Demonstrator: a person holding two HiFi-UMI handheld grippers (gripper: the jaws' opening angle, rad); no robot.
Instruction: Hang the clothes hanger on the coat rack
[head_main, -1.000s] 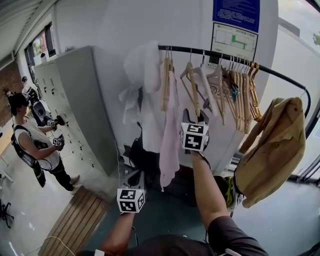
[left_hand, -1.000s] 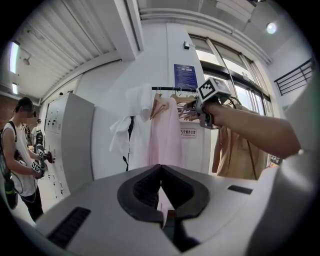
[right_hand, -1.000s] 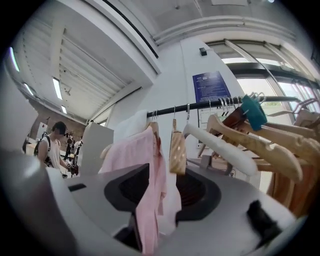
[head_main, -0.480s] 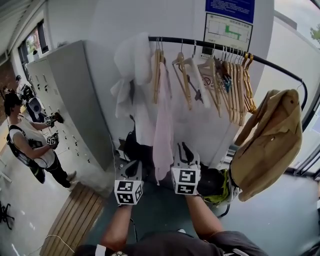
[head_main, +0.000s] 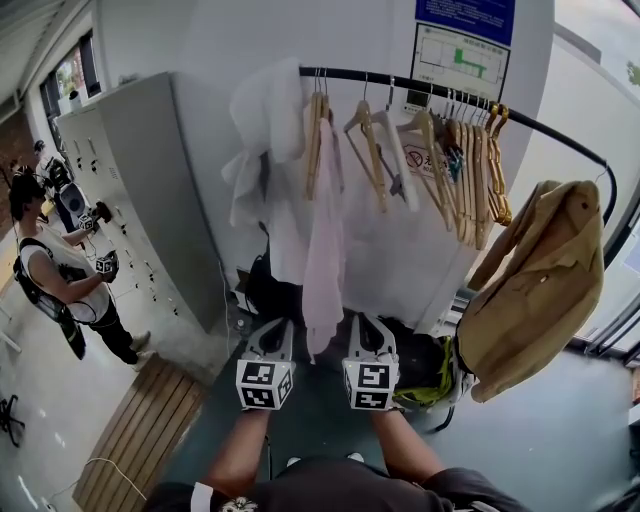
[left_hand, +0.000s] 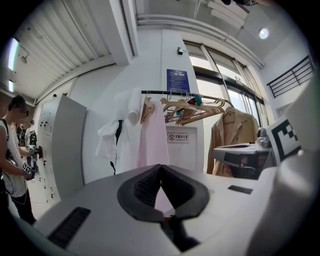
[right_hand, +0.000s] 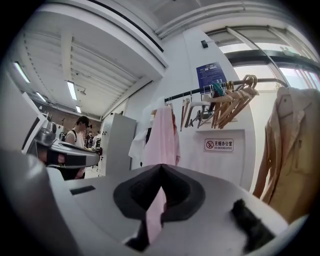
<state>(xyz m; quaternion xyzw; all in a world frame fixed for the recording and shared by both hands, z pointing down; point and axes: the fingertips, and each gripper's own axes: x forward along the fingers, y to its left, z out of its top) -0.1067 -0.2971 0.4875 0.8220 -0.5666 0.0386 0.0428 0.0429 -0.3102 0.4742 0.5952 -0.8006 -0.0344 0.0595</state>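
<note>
Left tongs (head_main: 276, 330) and right tongs (head_main: 370, 326) sit low, side by side, each pinched together and empty, just below the pink garment (head_main: 325, 250), and the wooden hanger (head_main: 369, 140) hangs on the coat rack (head_main: 545, 133) above.

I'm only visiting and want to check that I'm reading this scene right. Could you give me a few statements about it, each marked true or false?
A tan coat hangs at the right end of the rail. True.
The pink garment lies on the floor. False: it hangs from the rail.
The left gripper and the right gripper are both shut. True.
The grey locker stands right of the rail. False: it stands to its left.
</note>
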